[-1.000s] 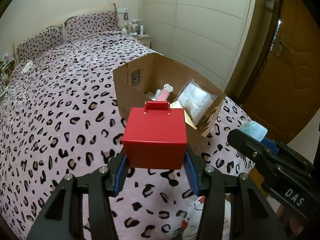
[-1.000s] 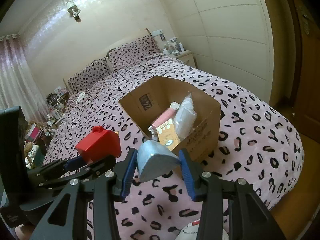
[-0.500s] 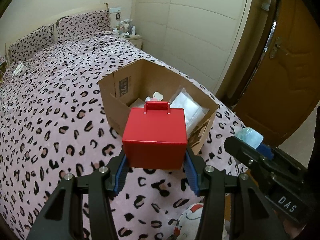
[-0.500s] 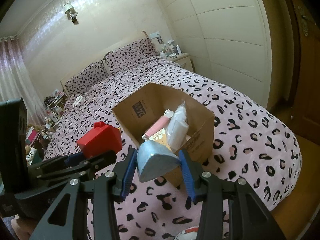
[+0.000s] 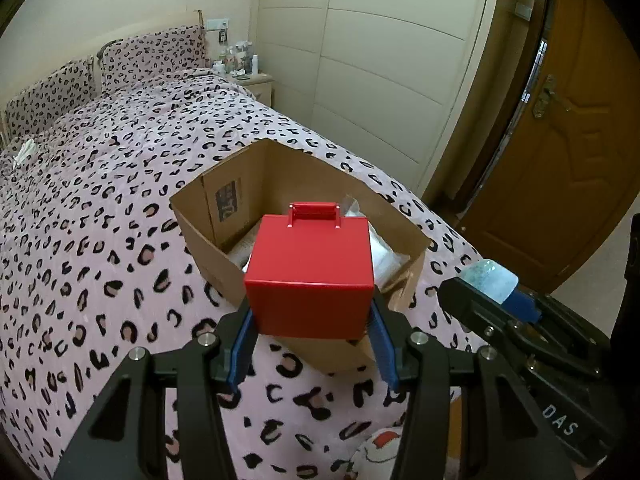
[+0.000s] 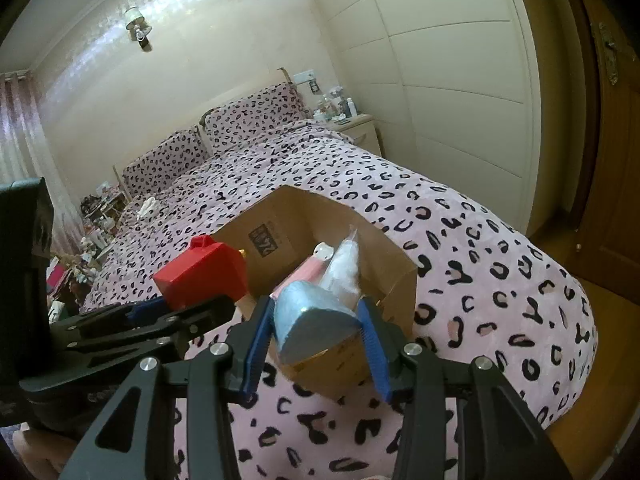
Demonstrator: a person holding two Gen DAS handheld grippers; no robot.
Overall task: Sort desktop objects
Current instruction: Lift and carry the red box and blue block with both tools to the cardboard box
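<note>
My left gripper (image 5: 310,344) is shut on a red box with a handle (image 5: 310,276), held in the air just before the near wall of an open cardboard box (image 5: 212,248) on the bed. My right gripper (image 6: 316,344) is shut on a pale blue wedge-shaped object (image 6: 310,322), also before the cardboard box (image 6: 396,280). The box holds a pink tube (image 6: 304,274) and a clear bag of white stuff (image 6: 344,268). The red box also shows in the right wrist view (image 6: 200,276); the blue object shows in the left wrist view (image 5: 490,280).
The bed has a pink leopard-print cover (image 5: 100,240) with two pillows at the head. A nightstand with bottles (image 5: 244,76) stands by the white wardrobe (image 5: 380,60). A brown door (image 5: 560,160) is at right. A white and red item (image 5: 380,448) lies near the bed's front edge.
Both grippers have moved forward toward the cardboard box, which now looks closer. The red box now covers part of the box's contents in the left wrist view. Both grips are unchanged.
</note>
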